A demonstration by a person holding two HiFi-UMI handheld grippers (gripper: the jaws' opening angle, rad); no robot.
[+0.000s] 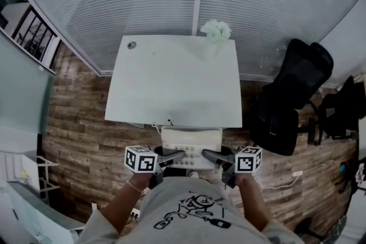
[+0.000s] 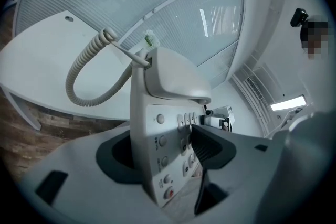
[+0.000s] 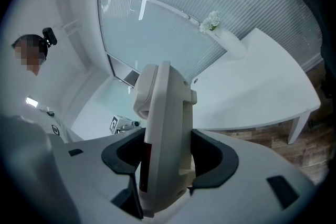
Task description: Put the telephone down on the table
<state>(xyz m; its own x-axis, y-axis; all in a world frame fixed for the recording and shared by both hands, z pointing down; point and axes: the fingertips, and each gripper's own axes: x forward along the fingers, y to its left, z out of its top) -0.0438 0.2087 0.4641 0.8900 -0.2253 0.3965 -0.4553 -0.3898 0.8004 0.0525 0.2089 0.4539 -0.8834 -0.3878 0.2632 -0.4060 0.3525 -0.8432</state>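
- Both forearms reach forward side by side, short of the table (image 1: 177, 77), with the grippers tilted slightly down.
- The left gripper (image 1: 171, 157) and right gripper (image 1: 213, 156) each pinch one side of the single telephone (image 1: 191, 141), held in the air just off the table's near edge.
- One table, with one flower bunch (image 1: 216, 31) at its far edge.

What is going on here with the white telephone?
A person holds a white corded desk telephone in the air, clamped on one side by the left gripper and on the other by the right gripper. It is at the near edge of the white rectangular table, above the wooden floor, not yet set down.
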